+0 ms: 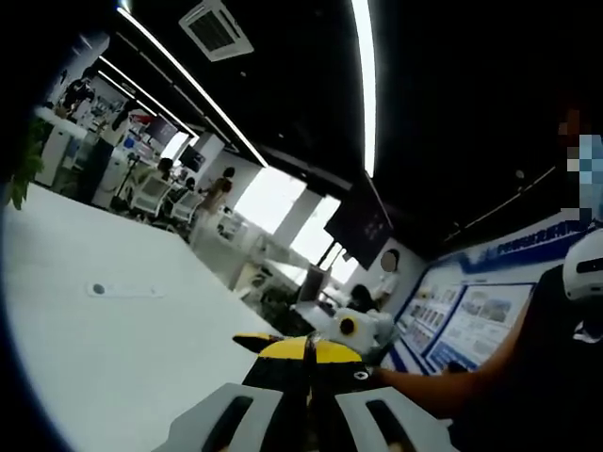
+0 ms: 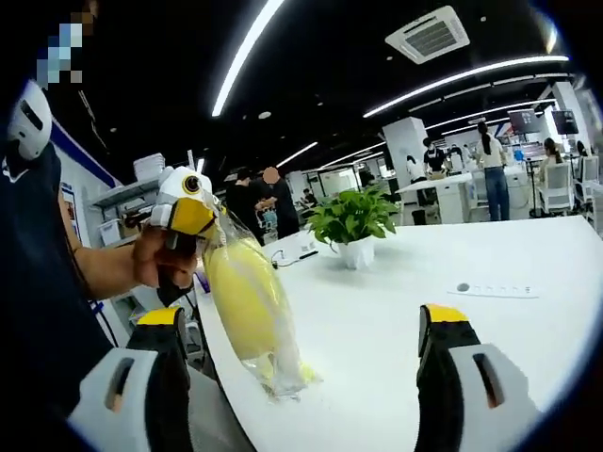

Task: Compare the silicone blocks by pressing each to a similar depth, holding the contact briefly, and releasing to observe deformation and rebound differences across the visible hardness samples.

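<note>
The left gripper pinches the top of a yellow silicone block in a clear bag, dangling over the near-left edge of the white surface. The right gripper is spread wide. Pressing hasn't begun; next, lay the block flat

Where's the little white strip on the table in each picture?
Left gripper view: the white strip lies left of centre on the table.
Right gripper view: the white strip lies at right, above that view's right-hand jaw.
Shared landmark: the potted plant.
</note>
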Demonstrator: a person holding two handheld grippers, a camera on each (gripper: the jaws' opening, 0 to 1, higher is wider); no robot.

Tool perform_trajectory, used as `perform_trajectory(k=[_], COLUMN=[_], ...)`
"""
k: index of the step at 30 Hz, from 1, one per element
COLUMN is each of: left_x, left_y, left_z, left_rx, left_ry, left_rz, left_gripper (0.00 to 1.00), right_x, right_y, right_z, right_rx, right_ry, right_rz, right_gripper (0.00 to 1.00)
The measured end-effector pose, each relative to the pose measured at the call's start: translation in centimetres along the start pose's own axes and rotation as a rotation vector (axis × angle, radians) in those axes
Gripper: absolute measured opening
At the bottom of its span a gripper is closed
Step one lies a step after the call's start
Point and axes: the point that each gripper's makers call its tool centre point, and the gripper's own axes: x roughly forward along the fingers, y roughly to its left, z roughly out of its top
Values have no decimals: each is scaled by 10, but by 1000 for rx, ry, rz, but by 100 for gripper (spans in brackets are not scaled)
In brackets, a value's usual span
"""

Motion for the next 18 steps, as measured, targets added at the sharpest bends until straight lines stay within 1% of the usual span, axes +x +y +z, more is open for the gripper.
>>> perform_trajectory(k=[4,7,12,18], left_x=[4,7,10,15], left_y=[1,3,11,22], left_z=[2,1,-4,-15], left_rx=[-15,-18,-34,-54], left_ry=[-14,-13,-13,-7], left_rz=[-4,0,16,36], left_gripper=[0,0,0,0], right_x=[-8,-16,-34,-51], right_y=[-9,-15,-28,-36], right_z=[0,-4,-11,-26], right_rx=[-4,-15,-16,14], right_ry=[-14,-6,-15,-8], right_rz=[-43,-78,-150,-203], right_gripper=[96,96,96,96])
